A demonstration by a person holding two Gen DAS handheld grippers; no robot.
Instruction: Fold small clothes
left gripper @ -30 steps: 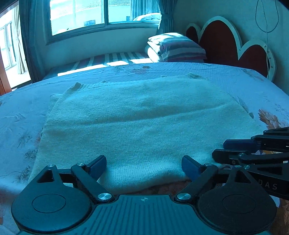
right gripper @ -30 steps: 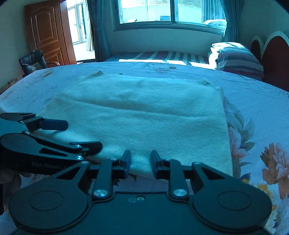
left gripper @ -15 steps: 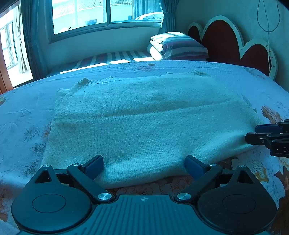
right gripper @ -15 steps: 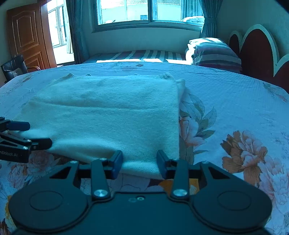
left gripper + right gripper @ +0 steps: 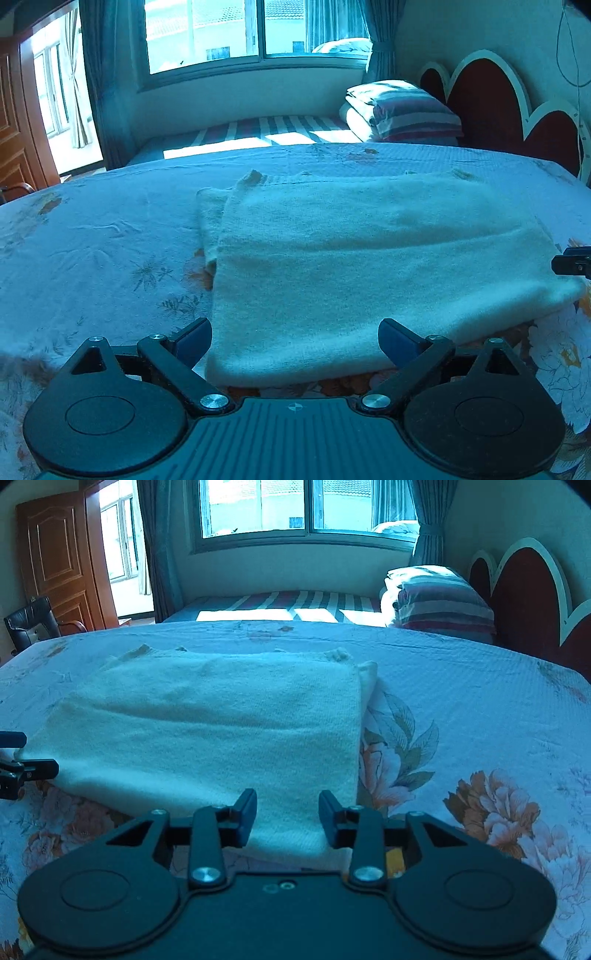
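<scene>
- The cream knitted garment (image 5: 369, 266) is lying flat on the flowered bedspread (image 5: 92, 251), already folded into a rough rectangle, with a narrow under-layer peeking out along its far side edges.
- Compared with a second ago, the two claws are standing much farther apart: then they were nearly touching at the middle of the near hem, and now each is facing its own near corner.
- The left claw (image 5: 294, 341) is sitting with its fingers spread wide, empty, and the garment's near left corner is lying just ahead, between them.
- The right claw (image 5: 287, 818) is holding its fingers parted, more widely than a second ago, gripping nothing; the near right corner is lying between and just in front of them.
- In the left view only a tip of the right claw is showing far to the right; in the right view the left claw is sitting at the far left, beside the hem.
- This spreading probably means the next fold is being set up: both corners are within reach, so pinching them and carrying the near hem toward the far edge seems the likely step.
- Neither claw is touching the cloth firmly yet, as far as can be judged.
</scene>
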